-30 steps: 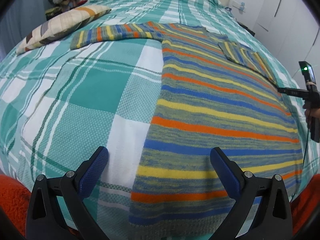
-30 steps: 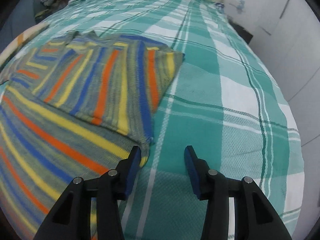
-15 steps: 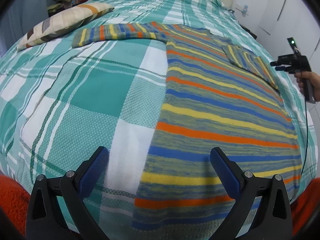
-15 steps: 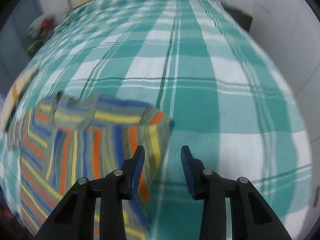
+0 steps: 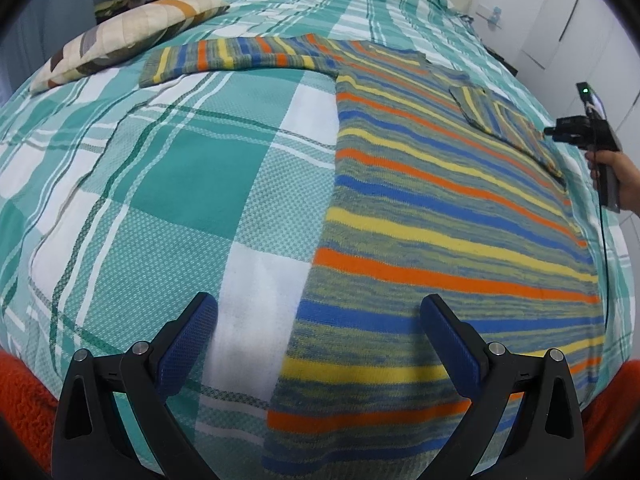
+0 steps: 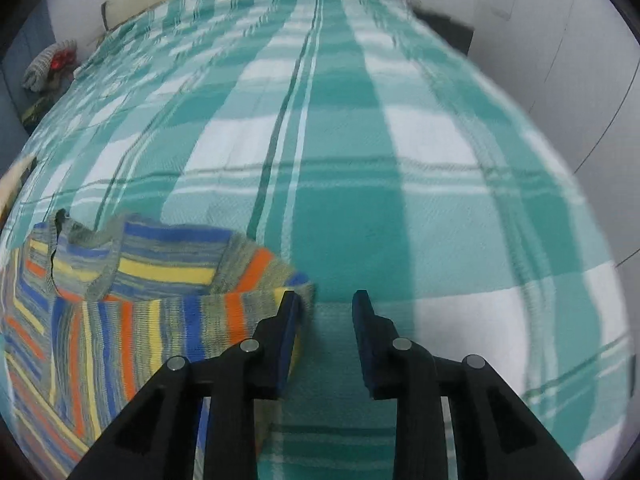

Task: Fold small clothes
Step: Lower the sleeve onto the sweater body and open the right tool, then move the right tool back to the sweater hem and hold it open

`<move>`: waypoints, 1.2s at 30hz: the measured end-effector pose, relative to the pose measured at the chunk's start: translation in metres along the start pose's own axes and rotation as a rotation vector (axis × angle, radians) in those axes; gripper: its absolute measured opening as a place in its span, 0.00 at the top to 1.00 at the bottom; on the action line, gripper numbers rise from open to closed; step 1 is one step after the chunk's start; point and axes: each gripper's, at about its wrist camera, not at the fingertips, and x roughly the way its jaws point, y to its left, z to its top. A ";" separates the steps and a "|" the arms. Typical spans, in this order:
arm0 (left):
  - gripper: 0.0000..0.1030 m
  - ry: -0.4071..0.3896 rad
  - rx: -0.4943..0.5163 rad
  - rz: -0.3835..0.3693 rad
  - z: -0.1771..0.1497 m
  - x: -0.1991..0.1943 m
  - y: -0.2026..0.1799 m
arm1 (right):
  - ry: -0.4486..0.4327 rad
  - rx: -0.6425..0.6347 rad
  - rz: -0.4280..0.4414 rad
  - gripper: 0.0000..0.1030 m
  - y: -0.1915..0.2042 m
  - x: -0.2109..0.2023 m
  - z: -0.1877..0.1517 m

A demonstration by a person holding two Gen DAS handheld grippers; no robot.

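Left wrist view: a striped sweater (image 5: 440, 216) lies flat on a plaid bed (image 5: 160, 184), its long axis running away from the camera. One sleeve (image 5: 240, 58) stretches out to the left near a pillow (image 5: 128, 40); the other is folded over the body. The left gripper (image 5: 318, 320) hovers wide open, empty, over the hem's left edge. The right gripper (image 6: 326, 308), partly open and empty, sits just right of the folded shoulder, so it looks nearer that side. The right view is blurred; contact with cloth is unclear.
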 end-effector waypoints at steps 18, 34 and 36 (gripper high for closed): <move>0.01 -0.031 0.068 -0.001 -0.007 -0.012 -0.013 | 0.008 -0.142 0.238 0.74 0.036 -0.092 -0.114; 0.01 0.052 0.325 0.037 -0.042 0.001 -0.065 | 0.017 -0.183 0.242 0.56 0.109 -0.184 -0.339; 0.00 0.048 0.349 0.057 -0.046 0.004 -0.067 | 0.082 -0.166 0.236 0.55 0.109 -0.167 -0.348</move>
